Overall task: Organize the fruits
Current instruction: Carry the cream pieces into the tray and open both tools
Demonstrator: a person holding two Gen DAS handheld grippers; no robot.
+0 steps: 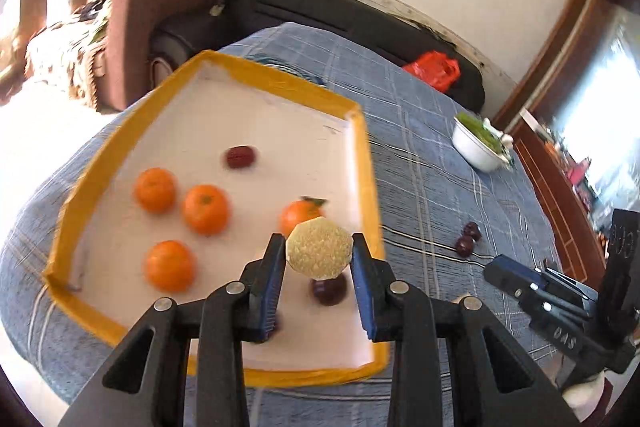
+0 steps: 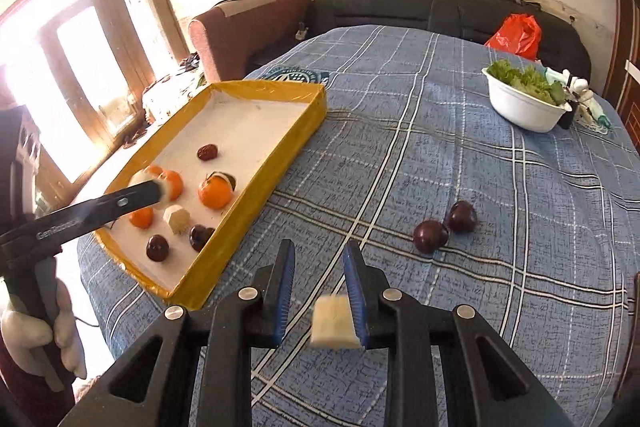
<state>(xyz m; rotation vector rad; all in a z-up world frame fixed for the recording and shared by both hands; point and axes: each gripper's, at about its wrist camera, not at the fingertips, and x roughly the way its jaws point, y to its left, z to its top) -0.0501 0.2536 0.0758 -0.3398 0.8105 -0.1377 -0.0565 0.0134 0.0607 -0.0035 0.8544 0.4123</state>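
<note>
Item, left gripper: my jaws are drawn narrow on a pale faceted piece, both pads touching it as far as I can see; it hangs over the near right part of the yellow-rimmed tray. The piece is beige, grainy, flat-sided like a cut polygon, and slightly blurred. Item, right gripper: jaws drawn close, with a pale squared block against the right pad; I cannot tell whether it is truly pinched. Item, tray contents: four oranges to the left, a dark plum just below the held piece, and a small red fruit farther back. Item, checked tablecloth: two plums, touching, well right of the tray. Step, as I judge it: delivery into the tray. Next move wants lowering onto bare white floor clear of the plum, then opening; the cloth plums remain to collect.
</note>
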